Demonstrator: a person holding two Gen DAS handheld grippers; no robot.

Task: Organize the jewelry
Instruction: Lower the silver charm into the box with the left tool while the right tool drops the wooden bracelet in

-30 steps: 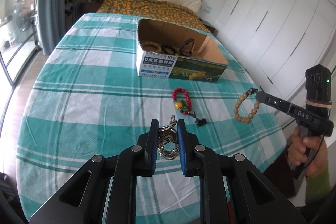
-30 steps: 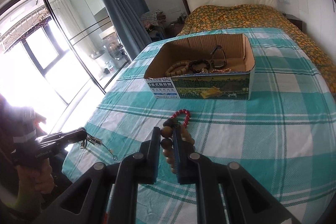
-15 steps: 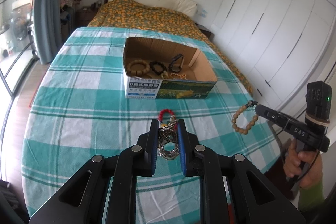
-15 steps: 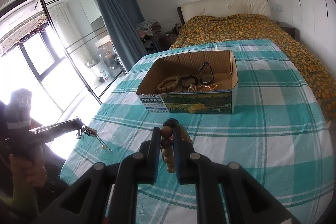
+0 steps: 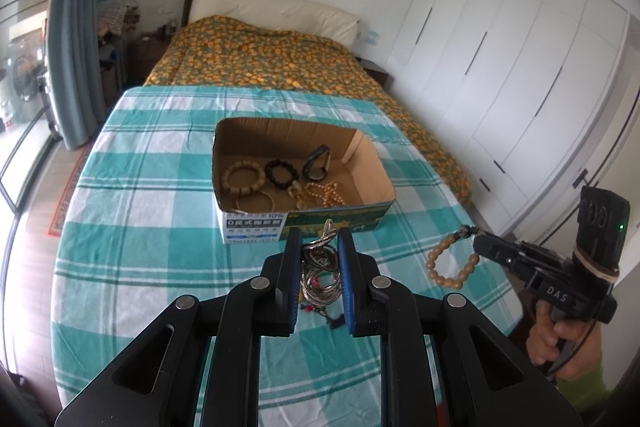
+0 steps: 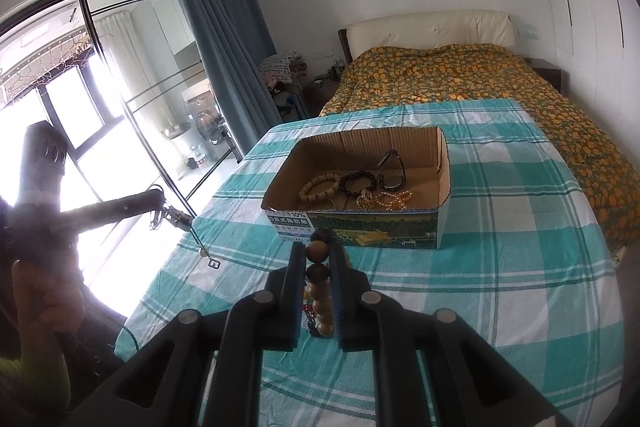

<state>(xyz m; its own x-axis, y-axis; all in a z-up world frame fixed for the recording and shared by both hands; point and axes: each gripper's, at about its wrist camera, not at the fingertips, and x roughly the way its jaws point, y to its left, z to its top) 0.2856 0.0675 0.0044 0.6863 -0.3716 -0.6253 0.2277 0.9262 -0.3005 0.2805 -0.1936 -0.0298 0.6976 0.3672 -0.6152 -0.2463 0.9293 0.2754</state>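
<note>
left wrist view: the left gripper [image 5: 319, 247] pinched a coiled silver chain [image 5: 318, 277] between its pads, above the teal checked tablecloth [image 5: 140, 219] and just short of the cardboard box [image 5: 376, 183]. the box held a tan bead bracelet [image 5: 242, 179], a dark bead bracelet [image 5: 282, 174], a watch [image 5: 317, 167] and a pearl strand [image 5: 324, 195]. right wrist view: the right gripper [image 6: 319, 261] was clamped on a wooden bead bracelet [image 6: 320, 287], hanging clear of the cloth near the box front.
</note>
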